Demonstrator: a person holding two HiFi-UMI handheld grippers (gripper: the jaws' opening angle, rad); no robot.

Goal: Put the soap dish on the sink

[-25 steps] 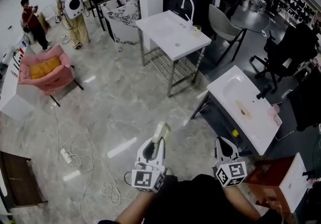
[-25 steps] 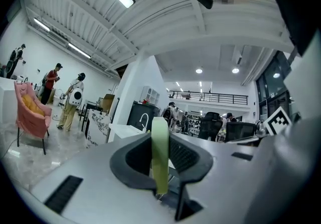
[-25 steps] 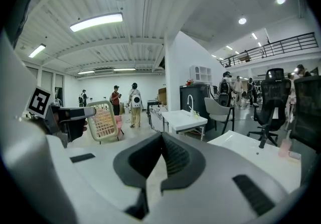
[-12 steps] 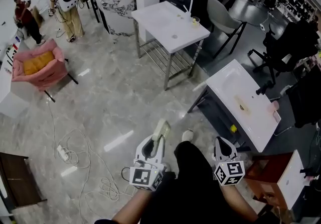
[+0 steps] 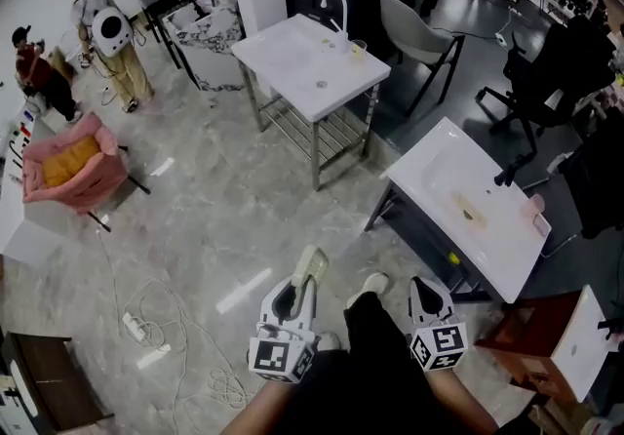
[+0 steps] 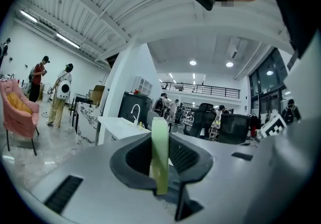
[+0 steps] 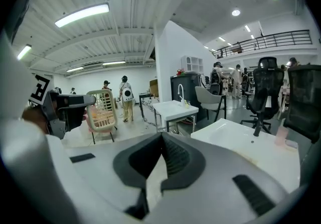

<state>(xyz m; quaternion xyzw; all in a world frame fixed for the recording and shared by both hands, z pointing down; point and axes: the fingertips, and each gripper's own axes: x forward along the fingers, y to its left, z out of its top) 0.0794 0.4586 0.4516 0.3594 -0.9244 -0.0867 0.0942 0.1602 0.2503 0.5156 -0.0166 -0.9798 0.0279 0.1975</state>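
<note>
As I watched, left gripper [image 5: 300, 285] clamped on green soap dish [image 5: 312, 262] (held edge-on), right gripper [image 5: 426, 289] closed, empty, sink [image 5: 507, 257] beyond.

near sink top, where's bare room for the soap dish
Bare: the sink top's front strip, on the floor side of the brown smear; its end toward the far white table looks empty too. Crowded: back edge, by black faucet and pink item.
</note>
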